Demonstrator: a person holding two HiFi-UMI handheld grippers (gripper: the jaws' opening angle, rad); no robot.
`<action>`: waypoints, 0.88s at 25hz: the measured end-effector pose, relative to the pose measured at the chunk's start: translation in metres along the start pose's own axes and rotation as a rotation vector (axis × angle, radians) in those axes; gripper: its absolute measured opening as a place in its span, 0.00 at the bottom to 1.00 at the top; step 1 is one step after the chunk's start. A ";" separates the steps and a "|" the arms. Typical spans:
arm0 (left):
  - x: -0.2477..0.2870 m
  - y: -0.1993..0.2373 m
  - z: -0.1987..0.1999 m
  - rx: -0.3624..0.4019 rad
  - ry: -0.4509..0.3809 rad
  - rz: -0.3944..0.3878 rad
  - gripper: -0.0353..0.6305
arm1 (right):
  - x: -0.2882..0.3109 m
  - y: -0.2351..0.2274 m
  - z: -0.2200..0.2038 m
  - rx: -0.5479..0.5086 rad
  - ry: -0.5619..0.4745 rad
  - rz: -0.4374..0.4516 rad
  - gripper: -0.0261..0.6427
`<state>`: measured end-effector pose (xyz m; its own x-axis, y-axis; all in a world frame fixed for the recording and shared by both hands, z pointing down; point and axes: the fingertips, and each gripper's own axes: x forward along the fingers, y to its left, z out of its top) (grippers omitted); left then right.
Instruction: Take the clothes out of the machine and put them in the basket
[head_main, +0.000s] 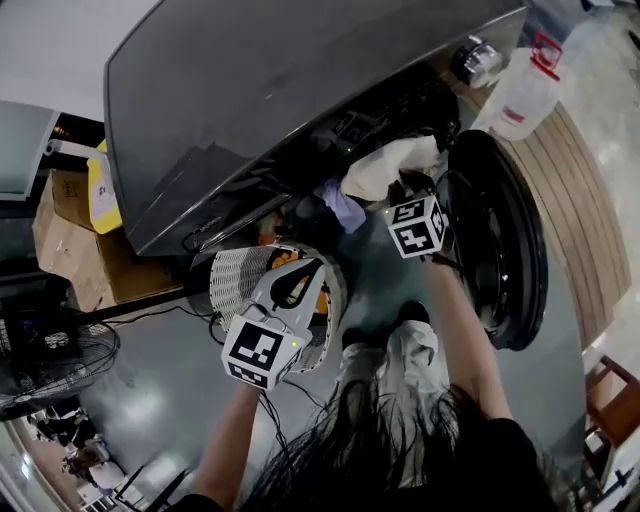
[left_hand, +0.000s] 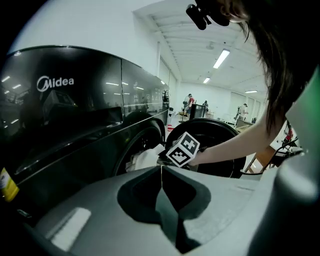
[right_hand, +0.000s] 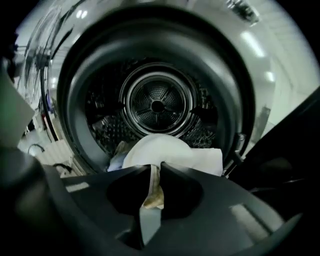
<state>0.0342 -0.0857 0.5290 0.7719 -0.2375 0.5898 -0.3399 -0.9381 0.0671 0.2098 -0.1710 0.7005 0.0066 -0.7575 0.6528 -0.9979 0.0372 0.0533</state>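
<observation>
White cloth (right_hand: 172, 152); pale blue garment (head_main: 345, 210); glossy black machine (head_main: 250, 90); white lattice basket (head_main: 232, 278); grey floor (head_main: 160, 385).

Status: left claw (left_hand: 161, 172) has its jaws together with nothing between them and points forward and down. The left forearm (head_main: 232, 440) is bare, reaching ahead on the head view's left. The right claw (right_hand: 154, 175) has its jaws pinched on a fold of white cloth (right_hand: 170, 152) and is also tilted down. The right forearm (head_main: 468, 335) is stretched farther forward than the left.
</observation>
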 end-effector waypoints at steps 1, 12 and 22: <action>-0.002 -0.001 0.005 -0.002 -0.005 -0.001 0.05 | -0.010 0.000 0.004 0.019 -0.012 0.005 0.13; -0.032 -0.018 0.038 -0.036 -0.045 0.011 0.05 | -0.119 0.016 0.037 0.116 -0.116 0.047 0.13; -0.063 -0.030 0.065 -0.051 -0.085 0.066 0.05 | -0.214 0.030 0.060 0.113 -0.130 0.116 0.13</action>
<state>0.0312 -0.0588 0.4375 0.7892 -0.3208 0.5236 -0.4166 -0.9062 0.0727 0.1747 -0.0464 0.5172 -0.1099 -0.8303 0.5463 -0.9924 0.0611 -0.1067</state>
